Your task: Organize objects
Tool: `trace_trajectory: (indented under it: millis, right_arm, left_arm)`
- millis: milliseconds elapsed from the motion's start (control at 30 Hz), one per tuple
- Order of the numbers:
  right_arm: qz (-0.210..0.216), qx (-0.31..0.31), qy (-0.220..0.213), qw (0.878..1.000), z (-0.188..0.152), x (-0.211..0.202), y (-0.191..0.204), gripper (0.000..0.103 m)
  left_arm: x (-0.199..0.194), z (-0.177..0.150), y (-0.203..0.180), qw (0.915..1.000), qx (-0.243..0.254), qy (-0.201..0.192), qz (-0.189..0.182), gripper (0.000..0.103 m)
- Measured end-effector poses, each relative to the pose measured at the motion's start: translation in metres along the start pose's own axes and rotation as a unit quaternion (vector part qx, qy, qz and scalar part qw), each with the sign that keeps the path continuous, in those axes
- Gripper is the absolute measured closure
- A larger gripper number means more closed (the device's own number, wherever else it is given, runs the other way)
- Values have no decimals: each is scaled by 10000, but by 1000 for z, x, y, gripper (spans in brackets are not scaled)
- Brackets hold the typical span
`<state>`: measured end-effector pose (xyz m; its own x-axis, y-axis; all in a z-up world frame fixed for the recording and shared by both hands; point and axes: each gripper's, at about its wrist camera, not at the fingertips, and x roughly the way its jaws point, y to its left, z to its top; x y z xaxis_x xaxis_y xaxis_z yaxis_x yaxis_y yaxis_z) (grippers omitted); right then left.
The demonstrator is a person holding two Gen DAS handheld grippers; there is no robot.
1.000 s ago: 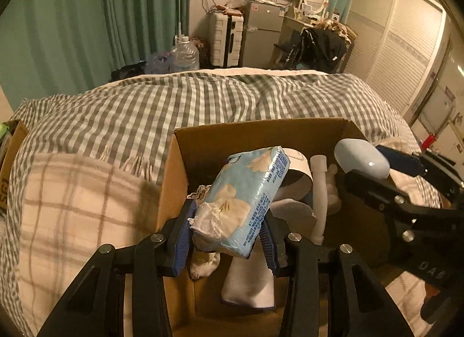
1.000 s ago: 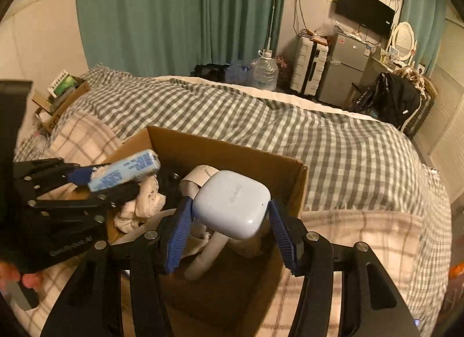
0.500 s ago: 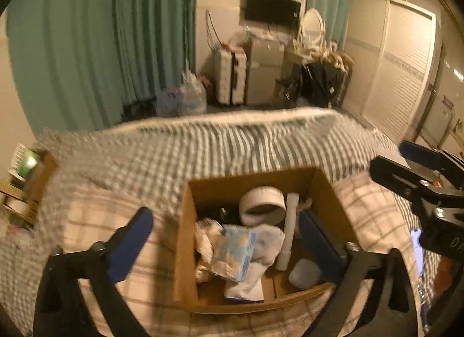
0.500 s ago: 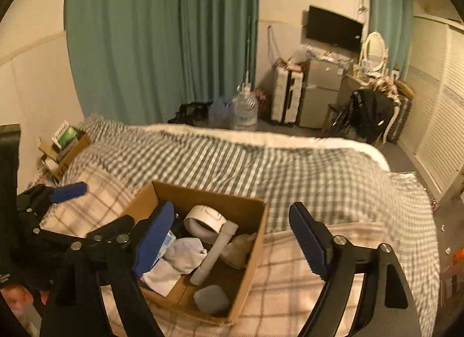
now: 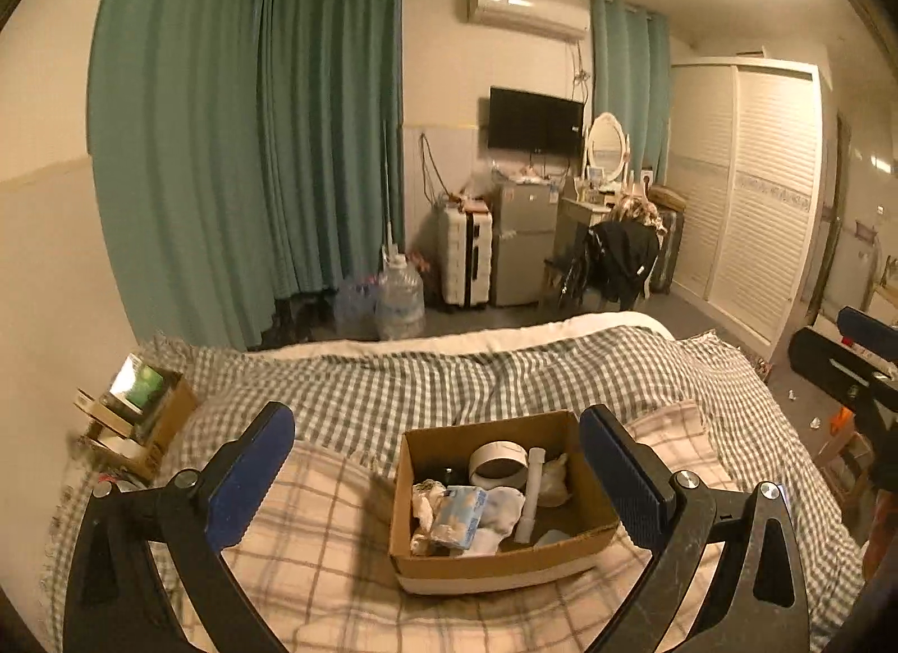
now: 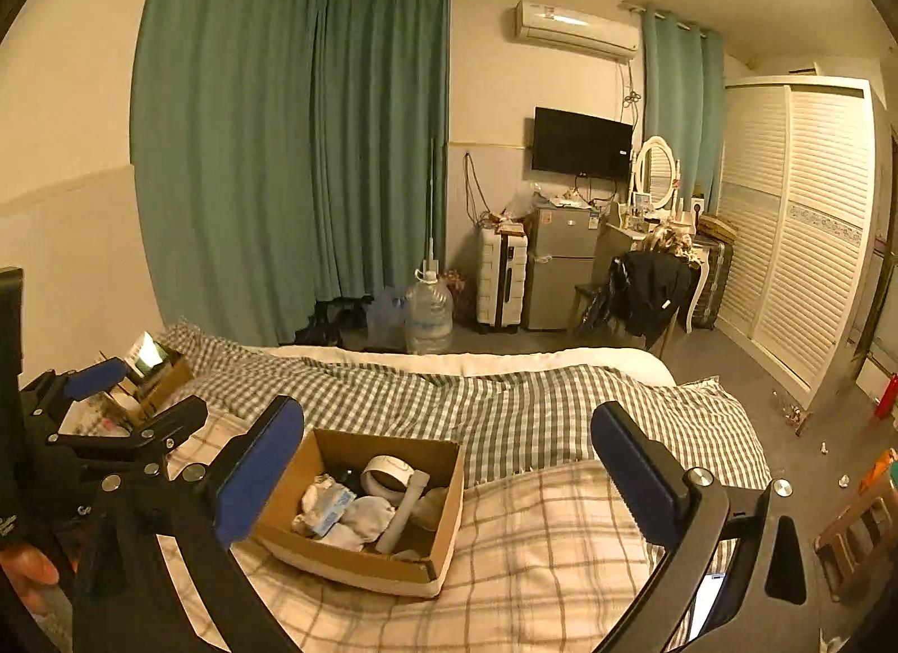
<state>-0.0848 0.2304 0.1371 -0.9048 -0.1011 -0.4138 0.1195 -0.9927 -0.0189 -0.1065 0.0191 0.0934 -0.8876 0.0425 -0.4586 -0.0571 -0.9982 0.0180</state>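
Note:
A cardboard box [image 5: 494, 563] [image 6: 359, 563] sits on the bed. In it lie a blue tissue pack [image 5: 460, 515] [image 6: 331, 507], a white tape roll [image 5: 496, 462] [image 6: 390, 473], a white tube [image 5: 530, 493] [image 6: 404, 510], white cloths [image 5: 494, 507] and a pale case [image 5: 553, 538]. My left gripper [image 5: 438, 473] is open and empty, held high above and behind the box; it also shows at the left of the right wrist view [image 6: 140, 395]. My right gripper [image 6: 446, 467] is open and empty, also high above the box.
The box rests on a beige plaid blanket [image 5: 314, 552] over a green checked cover [image 5: 449, 378]. A small box of items [image 5: 140, 411] stands at the bed's left edge. Beyond the bed are a water jug [image 5: 398, 302], suitcase, fridge, chair and wardrobe.
Both grippers opened and let the tissue pack and the pale case fall into the box. Both then rose and pulled back, so the box looks small now.

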Motion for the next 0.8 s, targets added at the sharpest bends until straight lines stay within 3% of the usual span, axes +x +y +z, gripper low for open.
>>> trace_trajectory:
  millis: [100,267,433,533,633,733,800]
  right_arm:
    - [-101,69,68,9999,-6,-19,2,0]
    - [-156,164,39,9997,-34,-31,3,0]
    - [-600,-213,29,9980,-81,-14,16,0]
    - [-497,-49,-153,9986,-105,1,19,0]
    - [-423,-147,369,9983,-130,35,26,0]
    - [-527,-487,464,9963,-143,46,38,0]
    - [-414,-388,531,9970,-146,51,39,0]
  left_arm:
    - [-29,-10,-1,9990,-45,-290,351,0]
    - [-46,-41,4,9983,-183,-486,278,0]
    - [-29,-78,12,9983,-272,-464,207,0]
    - [-10,-99,19,9983,-411,-295,273,0]
    - [-2,-116,23,9979,-499,-324,274,0]
    - [3,-126,25,9981,-508,-242,250,0]
    - [7,-127,24,9982,-505,-176,267,0]
